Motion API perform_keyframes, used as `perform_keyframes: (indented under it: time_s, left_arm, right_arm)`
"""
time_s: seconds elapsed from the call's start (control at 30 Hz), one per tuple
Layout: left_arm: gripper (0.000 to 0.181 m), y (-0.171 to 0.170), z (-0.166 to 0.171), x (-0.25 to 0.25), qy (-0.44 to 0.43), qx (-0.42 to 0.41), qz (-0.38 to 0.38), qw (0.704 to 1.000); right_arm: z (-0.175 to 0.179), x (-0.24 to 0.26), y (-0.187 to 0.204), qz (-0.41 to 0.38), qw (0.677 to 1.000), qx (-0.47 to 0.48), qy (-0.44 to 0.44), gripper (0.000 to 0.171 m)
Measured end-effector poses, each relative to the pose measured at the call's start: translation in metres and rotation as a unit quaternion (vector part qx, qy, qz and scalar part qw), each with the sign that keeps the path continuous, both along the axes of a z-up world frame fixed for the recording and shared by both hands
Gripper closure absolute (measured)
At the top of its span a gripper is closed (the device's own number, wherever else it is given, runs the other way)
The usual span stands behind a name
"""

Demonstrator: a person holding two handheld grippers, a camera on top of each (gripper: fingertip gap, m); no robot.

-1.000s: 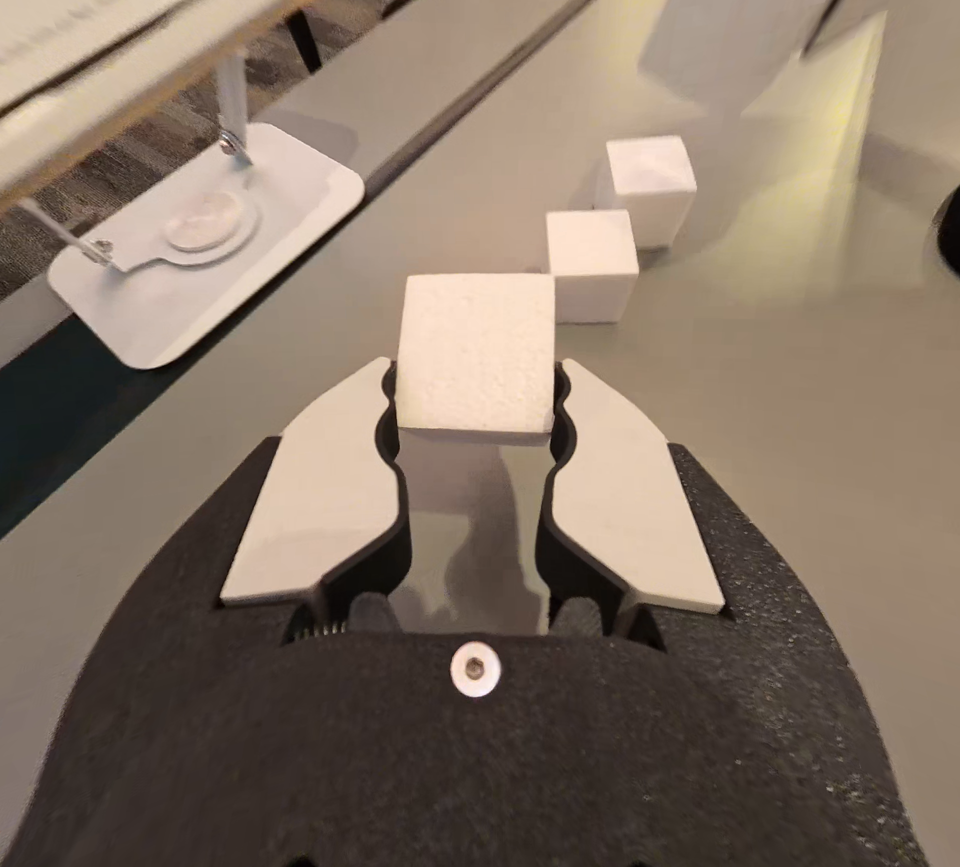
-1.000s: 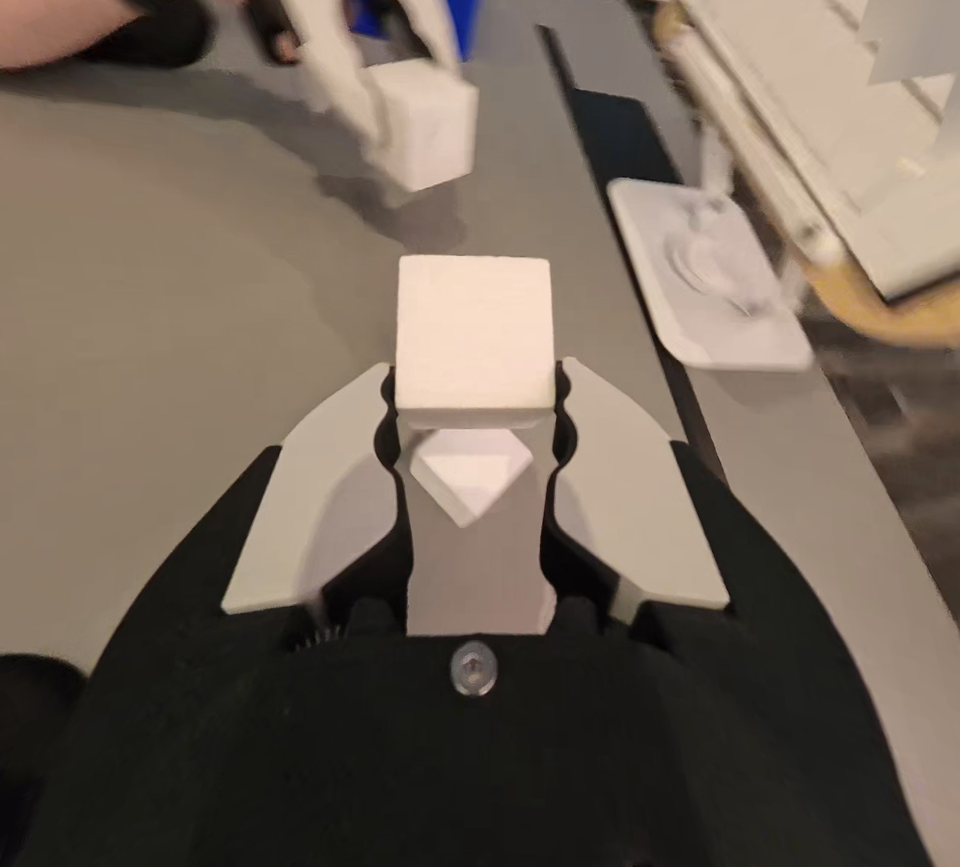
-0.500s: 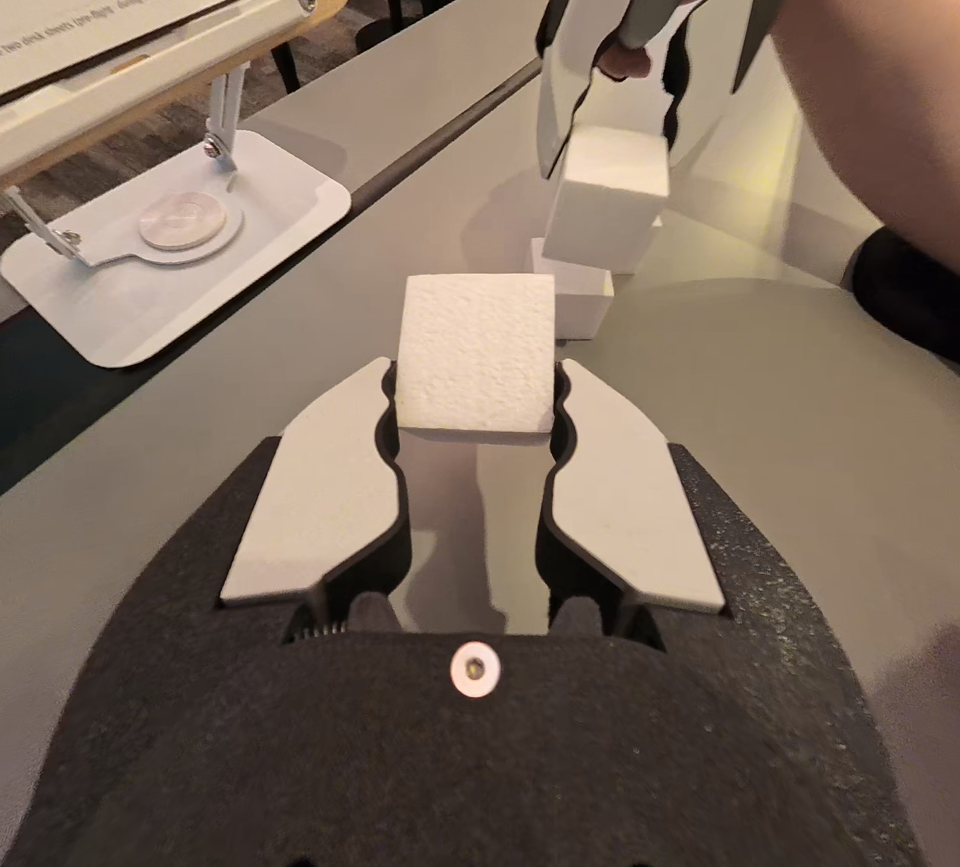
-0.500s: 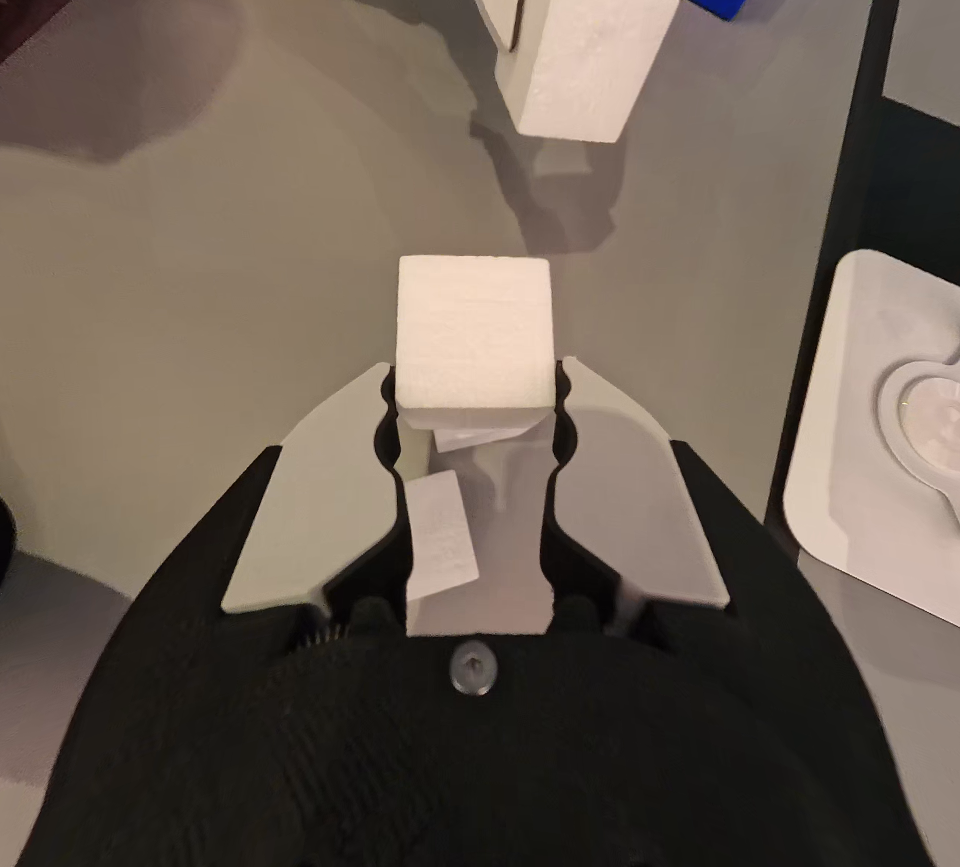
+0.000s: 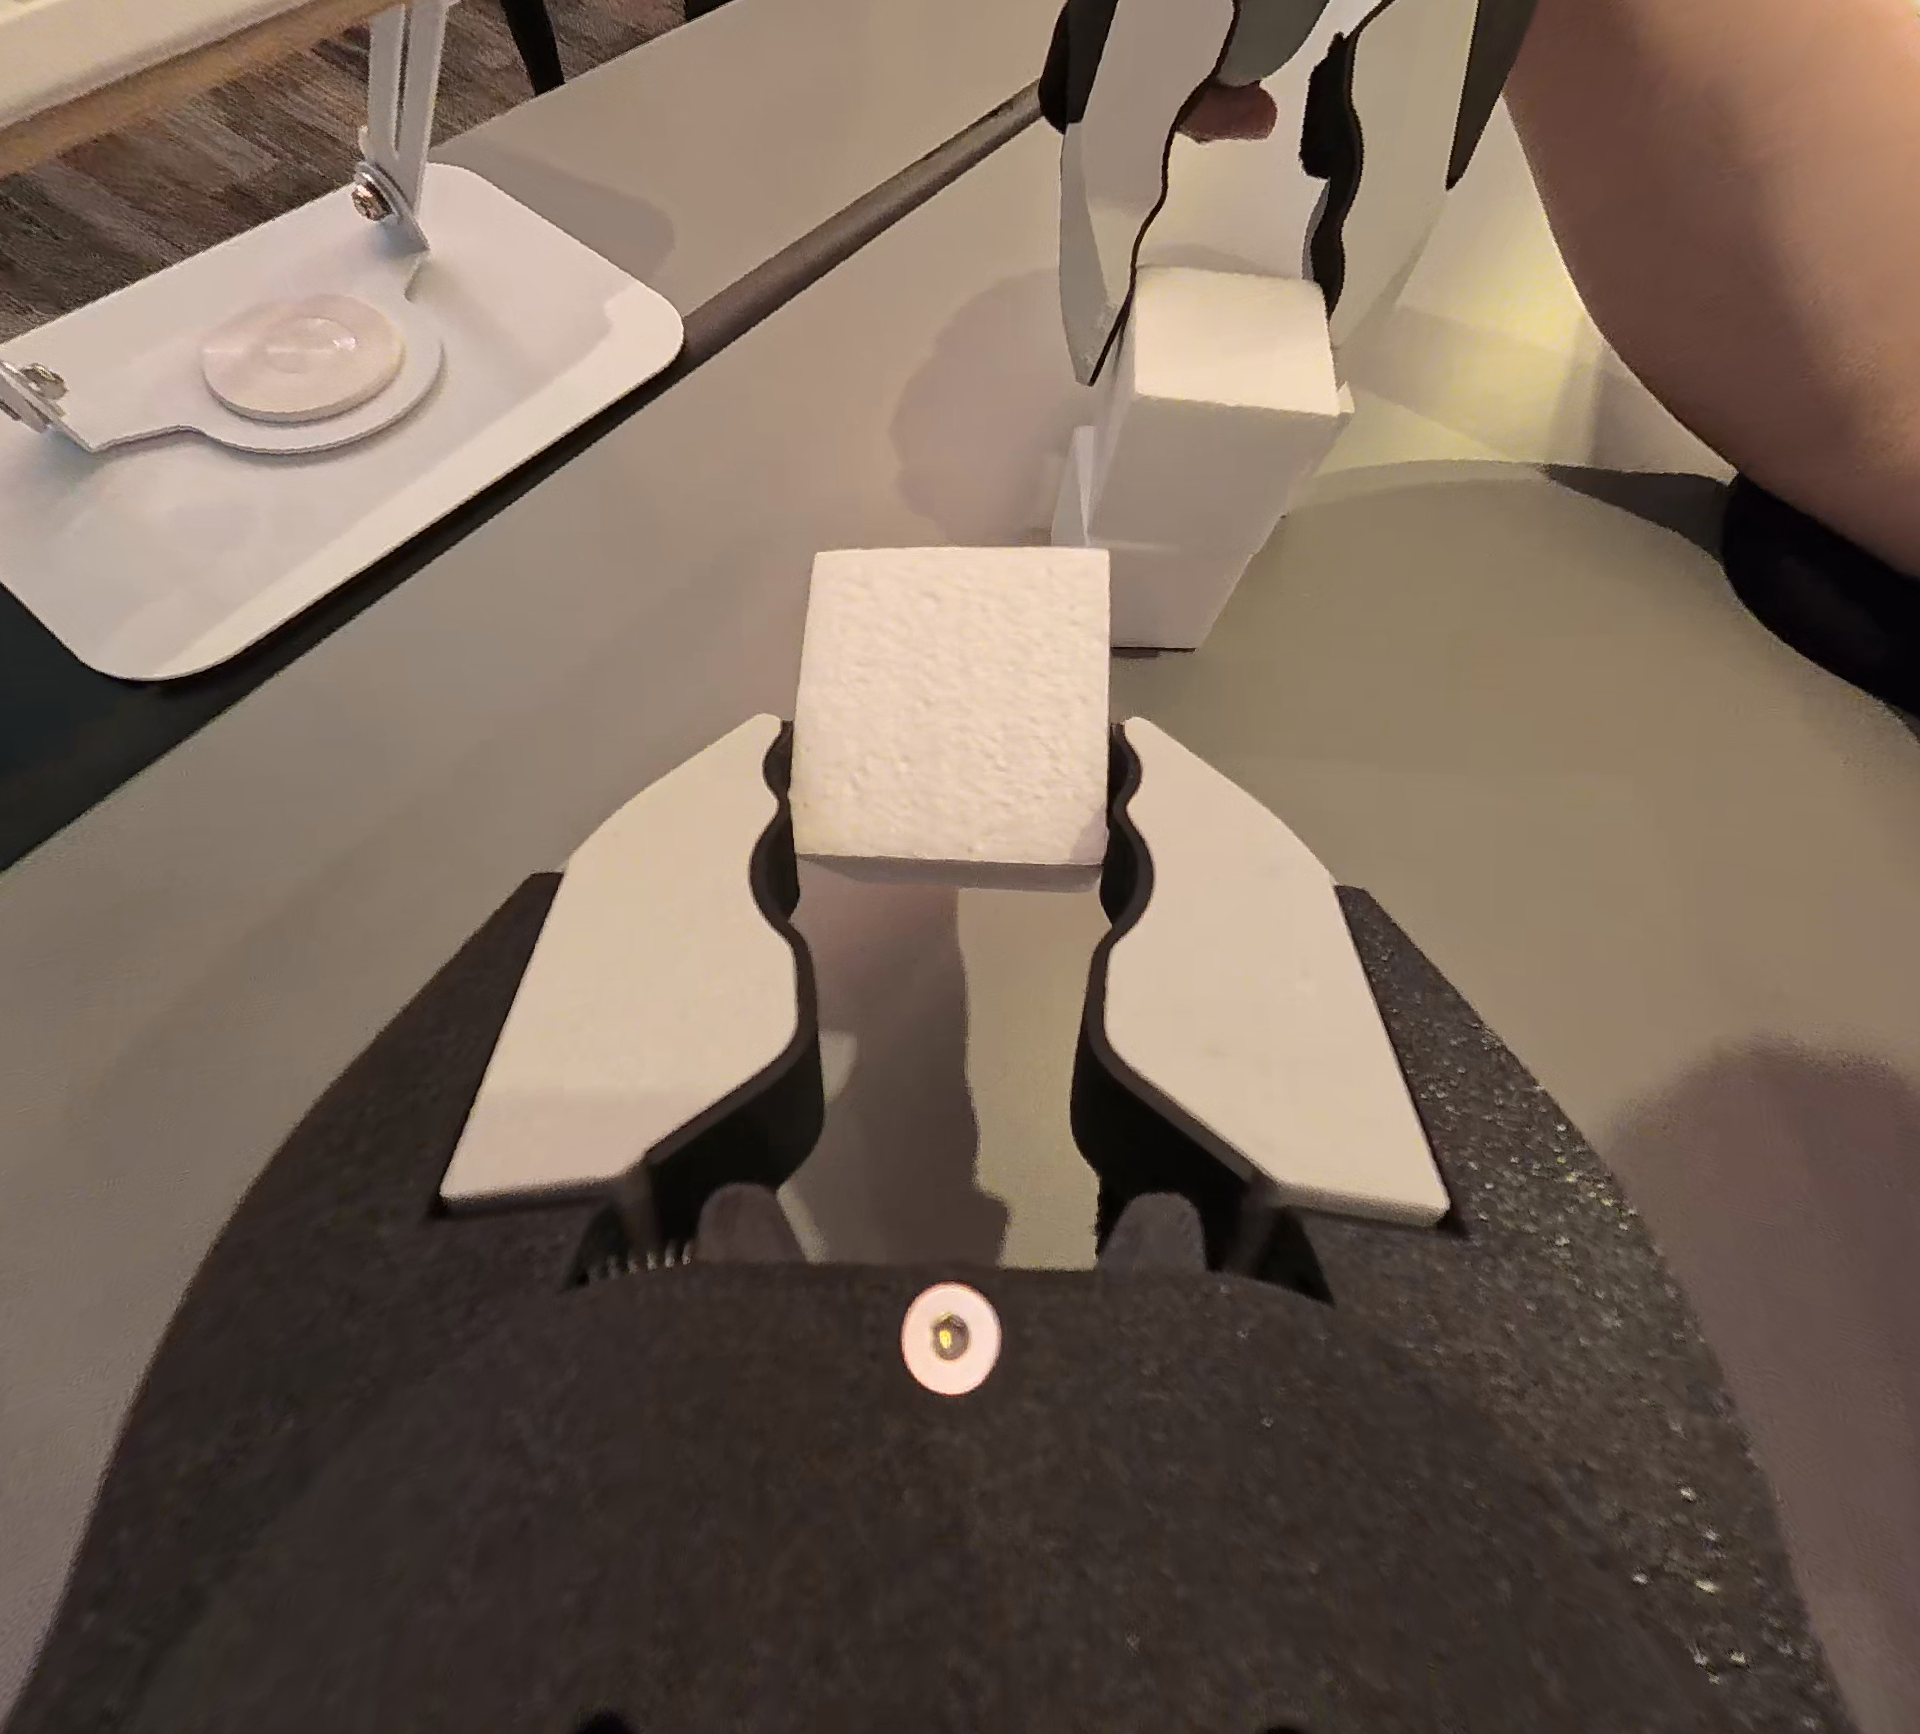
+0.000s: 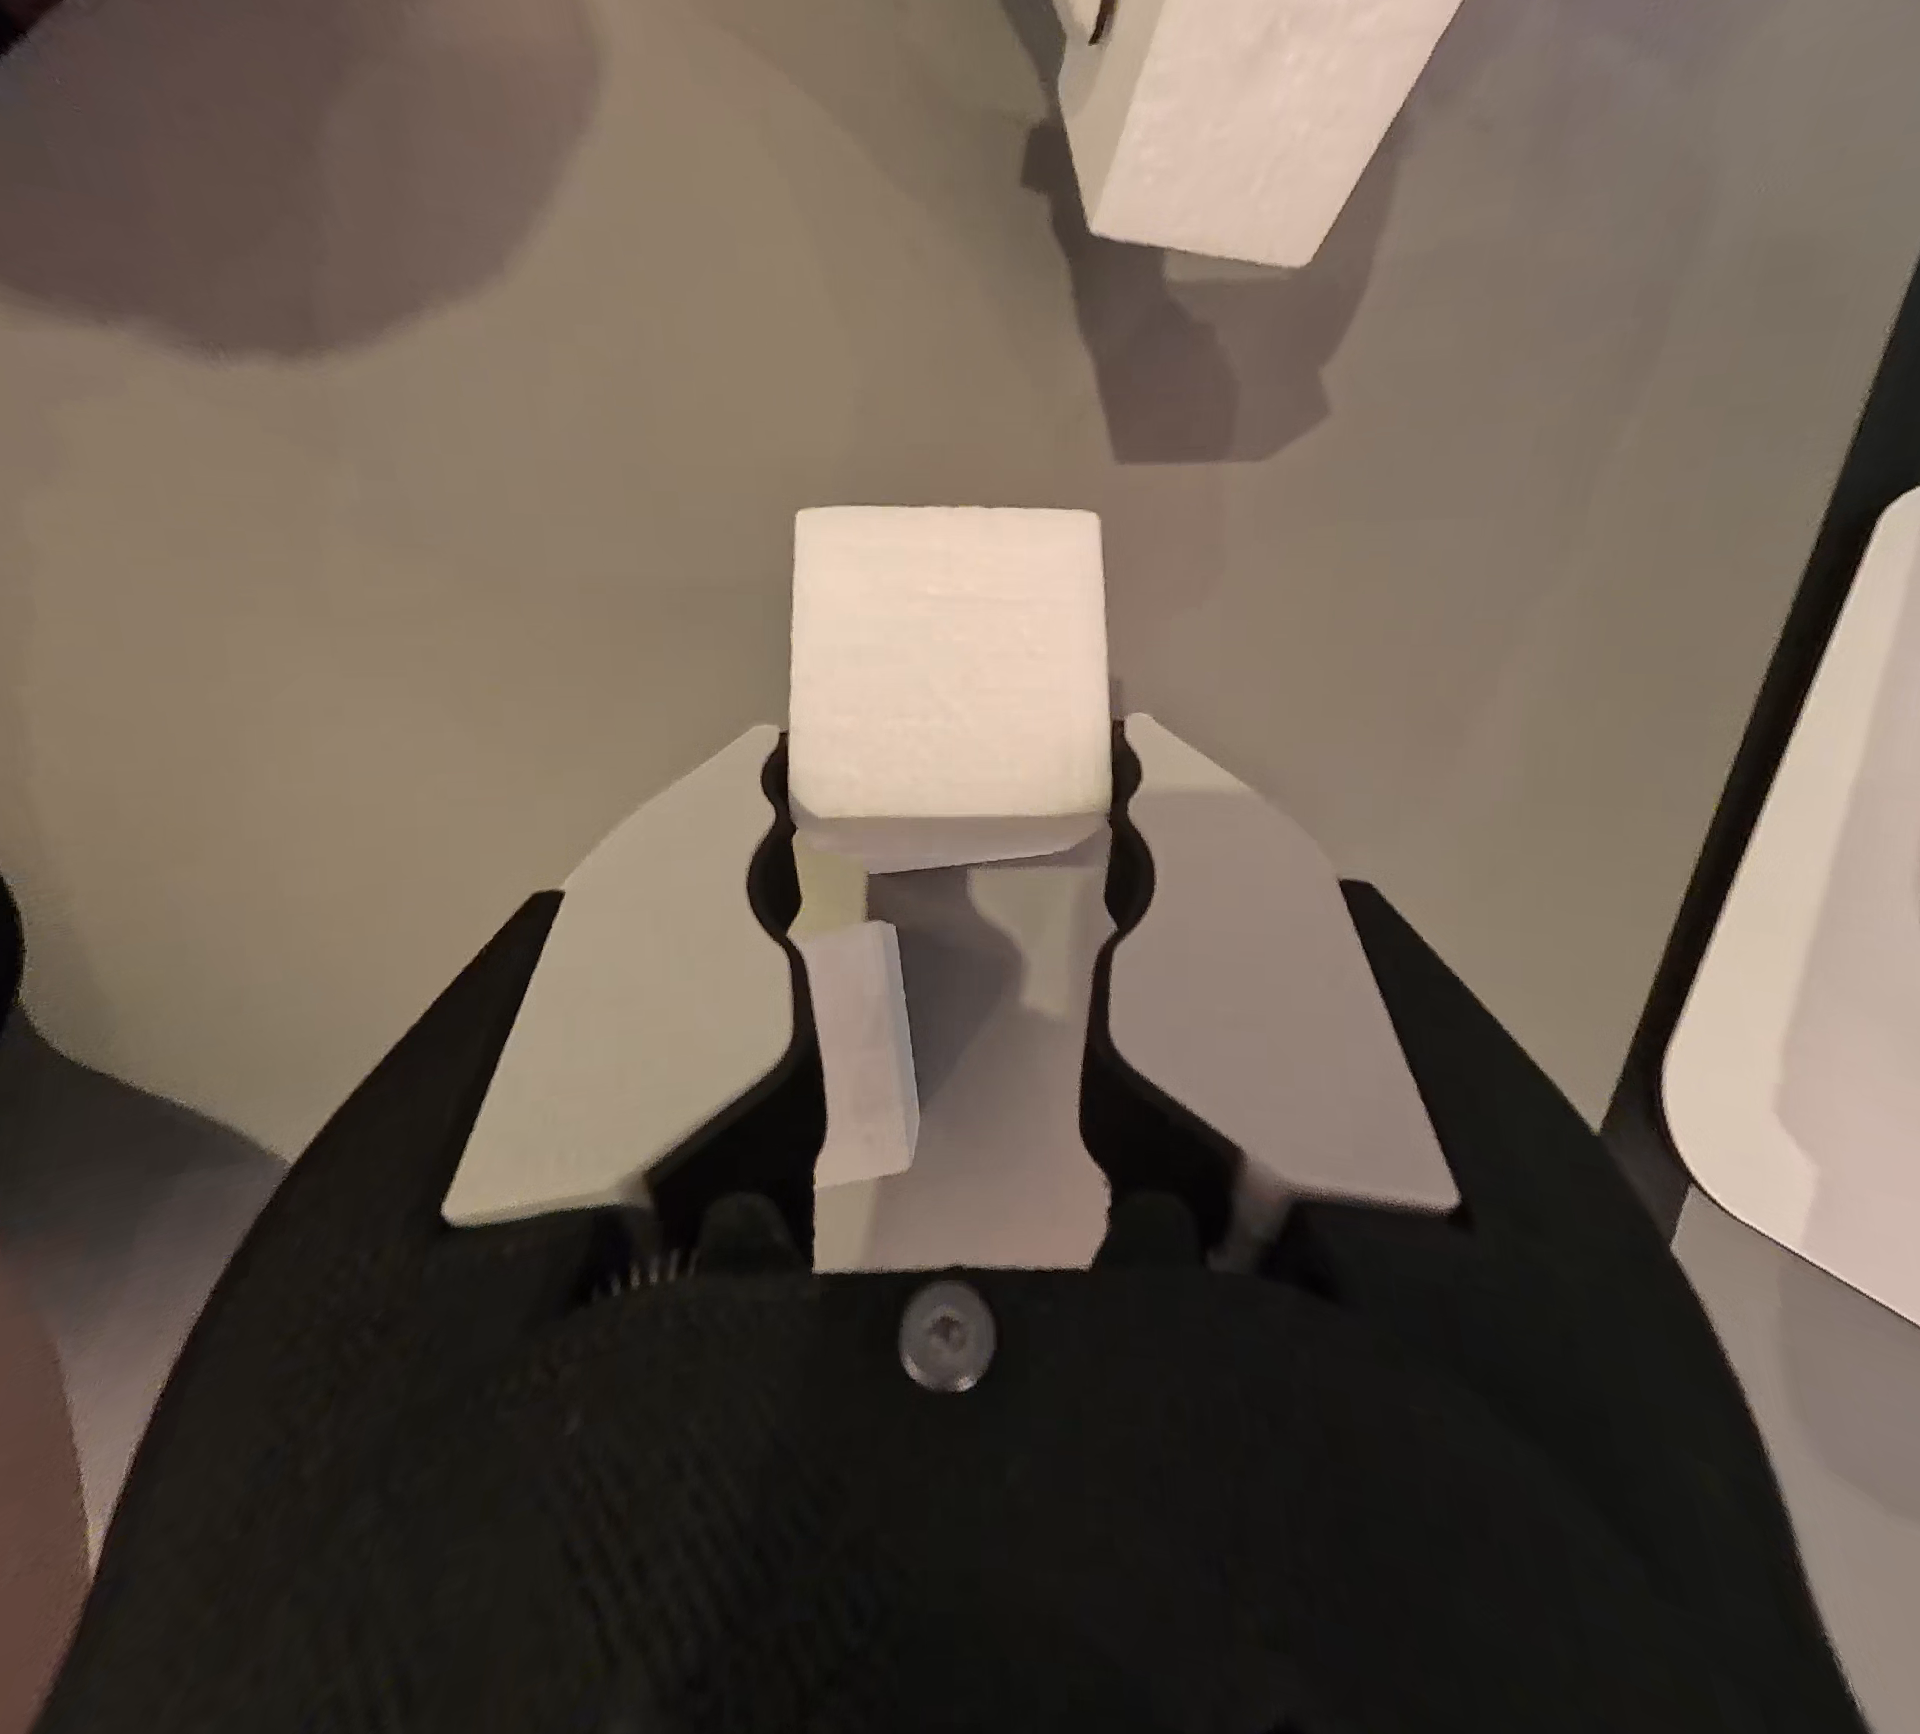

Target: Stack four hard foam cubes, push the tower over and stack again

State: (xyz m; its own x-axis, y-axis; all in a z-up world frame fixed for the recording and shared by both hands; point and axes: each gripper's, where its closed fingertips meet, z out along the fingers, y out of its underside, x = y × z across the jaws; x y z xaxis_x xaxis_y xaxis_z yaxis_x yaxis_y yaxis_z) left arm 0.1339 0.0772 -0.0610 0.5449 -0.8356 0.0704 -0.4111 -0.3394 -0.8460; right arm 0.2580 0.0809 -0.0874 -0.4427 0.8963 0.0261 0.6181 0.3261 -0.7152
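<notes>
My left gripper (image 5: pixel 951 734) is shut on a white foam cube (image 5: pixel 951 697), held low over the grey table (image 5: pixel 520 801). Ahead, my right gripper (image 5: pixel 1216 334) is shut on a second cube (image 5: pixel 1226 396), which sits on or just above a third cube (image 5: pixel 1153 593) standing on the table; I cannot tell whether they touch. In the right wrist view my right gripper (image 6: pixel 945 734) grips its cube (image 6: pixel 945 666), and the lower cube (image 6: pixel 862 1061) shows between the fingers. The left gripper's cube (image 6: pixel 1278 53) hangs at the top right. A fourth cube is hidden.
A white stand base (image 5: pixel 312 437) with a wooden board above it sits at the left, beyond a dark groove (image 5: pixel 862 219) in the table. It also shows in the right wrist view (image 6: pixel 1818 957). A person's forearm (image 5: pixel 1714 178) crosses the right side. The left gripper's tips are roughly 15 cm from the right gripper's.
My right gripper has swung in and lowered its cube onto or just above the near table cube. My left gripper has kept its cube and moved a little closer to the stack.
</notes>
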Motion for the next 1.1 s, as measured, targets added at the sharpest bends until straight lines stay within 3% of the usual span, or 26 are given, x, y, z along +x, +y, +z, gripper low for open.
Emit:
perform_keyframes:
  time_s: [0.2,0.27,0.47,0.67,0.87,1.1]
  left_arm:
    - [0.125,-0.005,-0.003,0.009,0.013,0.003,-0.011,1.000]
    - [0.125,-0.008,-0.001,0.014,0.005,0.004,-0.017,1.000]
    - [0.125,-0.017,0.025,0.039,-0.029,0.039,-0.019,0.999]
    - [0.125,-0.012,0.050,0.084,0.013,0.086,-0.018,0.996]
    - [0.125,-0.005,0.044,0.117,0.088,0.063,-0.026,0.994]
    - [0.125,0.004,0.034,0.120,0.128,0.060,-0.016,0.990]
  right_arm:
    - [-0.001,-0.001,0.004,-0.015,0.999,0.033,0.002,0.111]
    - [0.002,0.000,0.006,-0.032,0.999,0.029,0.001,0.101]
    - [0.026,0.030,-0.007,-0.083,0.996,0.024,0.025,0.092]
    - [-0.016,0.076,-0.004,-0.163,0.985,0.049,0.023,0.095]
    - [-0.008,0.084,0.003,-0.201,0.975,0.042,0.084,0.096]
    - [-0.030,0.081,0.002,-0.200,0.978,0.030,0.046,0.093]
